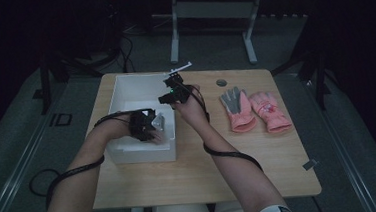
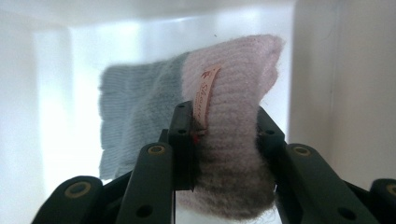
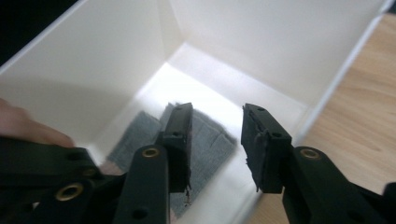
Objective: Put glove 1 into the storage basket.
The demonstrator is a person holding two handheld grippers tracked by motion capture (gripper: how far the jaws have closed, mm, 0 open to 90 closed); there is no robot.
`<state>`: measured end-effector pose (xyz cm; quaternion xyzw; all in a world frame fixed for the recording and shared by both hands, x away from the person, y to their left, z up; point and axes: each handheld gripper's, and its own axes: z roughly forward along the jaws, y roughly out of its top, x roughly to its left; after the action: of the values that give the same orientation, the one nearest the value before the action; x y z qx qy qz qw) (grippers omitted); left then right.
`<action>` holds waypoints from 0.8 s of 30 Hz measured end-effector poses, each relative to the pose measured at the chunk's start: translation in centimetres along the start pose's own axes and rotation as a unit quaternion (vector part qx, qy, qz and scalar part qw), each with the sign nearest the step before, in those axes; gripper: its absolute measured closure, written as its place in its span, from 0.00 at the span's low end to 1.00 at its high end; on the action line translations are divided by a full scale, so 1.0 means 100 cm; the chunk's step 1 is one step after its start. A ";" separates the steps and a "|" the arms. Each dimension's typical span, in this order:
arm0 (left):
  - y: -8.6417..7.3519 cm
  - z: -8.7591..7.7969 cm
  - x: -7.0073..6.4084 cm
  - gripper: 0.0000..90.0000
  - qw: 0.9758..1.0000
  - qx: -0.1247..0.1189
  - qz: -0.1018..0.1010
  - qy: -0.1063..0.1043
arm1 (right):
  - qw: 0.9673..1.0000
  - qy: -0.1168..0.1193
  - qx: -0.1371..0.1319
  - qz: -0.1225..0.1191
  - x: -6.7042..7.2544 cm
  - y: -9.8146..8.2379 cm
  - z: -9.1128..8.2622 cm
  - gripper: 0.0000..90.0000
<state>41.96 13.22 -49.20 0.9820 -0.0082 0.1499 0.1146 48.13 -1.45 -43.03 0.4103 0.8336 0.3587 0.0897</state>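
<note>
A knitted glove (image 2: 233, 88) with a pink cuff, grey fingers and a small label hangs inside the white box (image 2: 355, 93). My left gripper (image 2: 224, 122) is shut on its cuff. In the high view the left gripper (image 1: 149, 126) sits low in the white box (image 1: 144, 156) near its front right corner. My right gripper (image 1: 169, 94) hovers over the box's right wall. Its jaws stand open with nothing between them in the right gripper view, where the right gripper (image 3: 217, 123) looks down at the grey knit glove (image 3: 212, 144) on the floor of the box (image 3: 261, 42).
Two pink gloves (image 1: 239, 110) (image 1: 271, 111) lie side by side on the wooden table (image 1: 206, 175), right of the box. A round grey cap (image 1: 221, 82) is set in the tabletop behind them. A desk frame (image 1: 209, 14) stands beyond the table.
</note>
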 end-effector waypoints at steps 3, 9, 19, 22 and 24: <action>0.000 0.004 0.000 0.73 1.000 0.009 -0.008 -0.007 | 1.000 0.005 -0.017 0.006 -0.006 -0.001 -0.013 0.68; 0.000 0.003 0.001 0.62 0.999 0.013 -0.046 -0.020 | 0.999 0.015 -0.048 0.010 -0.019 -0.009 -0.042 0.63; -0.003 -0.016 0.002 0.44 0.994 0.002 -0.107 0.015 | 0.995 0.039 -0.089 -0.012 -0.034 -0.047 -0.093 0.42; -0.003 -0.023 0.002 0.44 0.993 0.008 -0.116 0.010 | 0.994 0.038 -0.098 -0.007 -0.041 -0.059 -0.104 0.36; -0.003 -0.028 0.001 0.44 0.993 0.006 -0.121 0.010 | 0.994 0.049 -0.101 -0.001 -0.048 -0.070 -0.112 0.30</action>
<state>41.28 14.14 -46.61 0.9750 0.1129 0.1444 0.1258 41.88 -13.76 -40.28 0.3800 0.7972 0.4603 0.0906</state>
